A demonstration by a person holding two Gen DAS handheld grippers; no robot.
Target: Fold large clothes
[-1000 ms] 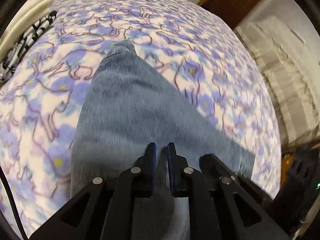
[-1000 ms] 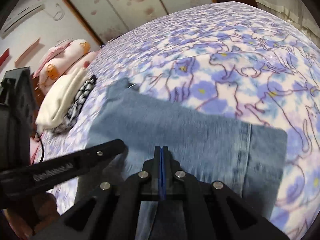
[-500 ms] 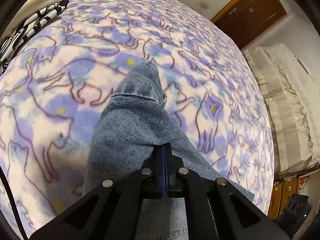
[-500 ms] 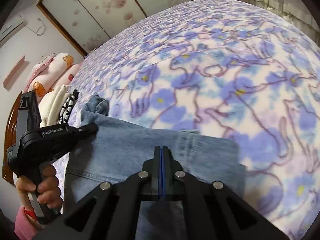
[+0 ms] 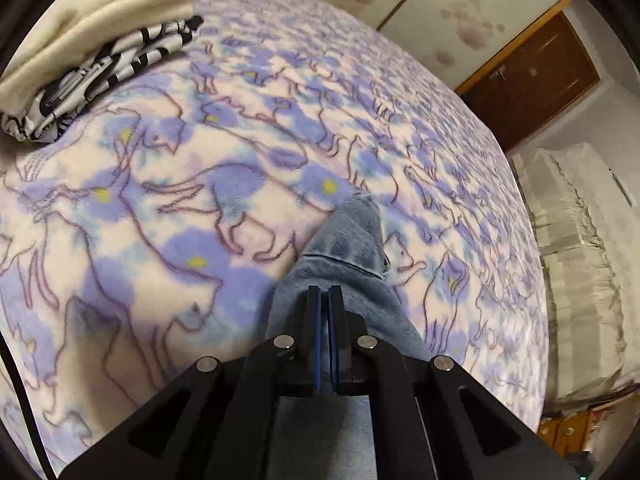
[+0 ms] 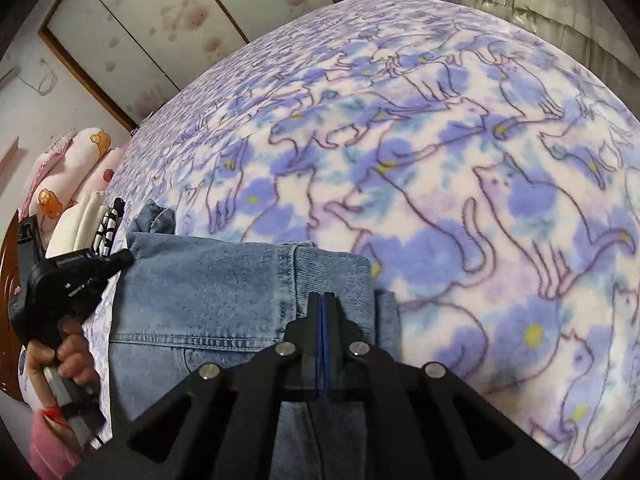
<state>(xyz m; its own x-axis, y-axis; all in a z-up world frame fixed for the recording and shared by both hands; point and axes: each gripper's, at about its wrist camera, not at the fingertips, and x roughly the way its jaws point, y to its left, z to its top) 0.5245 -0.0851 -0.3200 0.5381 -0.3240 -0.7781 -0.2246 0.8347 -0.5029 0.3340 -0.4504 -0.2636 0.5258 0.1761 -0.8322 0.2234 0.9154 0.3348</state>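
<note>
Both views are evenly lit by soft indoor light; its source does not show in either frame. No hard glare. Strong fisheye curvature bends the blanket (image 5: 168,208) into a dome, and a black vignette rings the frame corners. The print is slightly smeared near the frame edges, possibly motion blur. The left gripper (image 5: 325,294) and right gripper (image 6: 322,300) are dark, with little surface detail.
</note>
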